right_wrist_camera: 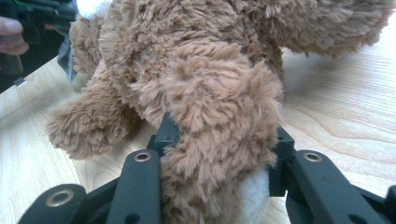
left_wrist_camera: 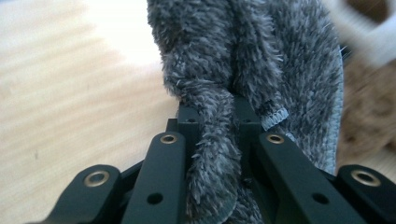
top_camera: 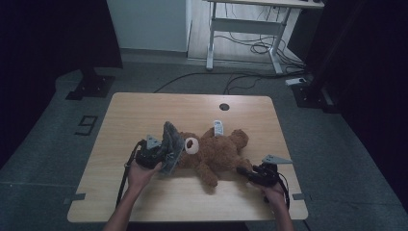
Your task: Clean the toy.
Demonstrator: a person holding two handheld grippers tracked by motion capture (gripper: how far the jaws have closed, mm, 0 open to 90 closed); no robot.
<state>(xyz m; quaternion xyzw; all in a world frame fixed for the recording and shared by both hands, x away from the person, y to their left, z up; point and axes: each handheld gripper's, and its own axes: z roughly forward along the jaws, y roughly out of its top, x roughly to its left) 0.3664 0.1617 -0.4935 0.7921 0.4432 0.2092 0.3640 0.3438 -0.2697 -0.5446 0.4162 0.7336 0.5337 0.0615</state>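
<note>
We see a brown plush bear point(top_camera: 216, 154) lying flat on the desk point(top_camera: 144, 110), one limb pinched in the right tongs point(right_wrist_camera: 219, 140). Beside its head, a fluffy grey cloth point(top_camera: 171, 144) stands bunched upright, clamped in the left tongs point(left_wrist_camera: 215, 116).

A grey floor point(top_camera: 337, 144) is being crossed by black cables point(top_camera: 240, 79) near a far white desk frame point(top_camera: 245, 29).

Bare bench point(top_camera: 144, 108) lies open along the far edge and left; the bear point(top_camera: 216, 154) and grey cloth point(top_camera: 169, 144) block the middle.
</note>
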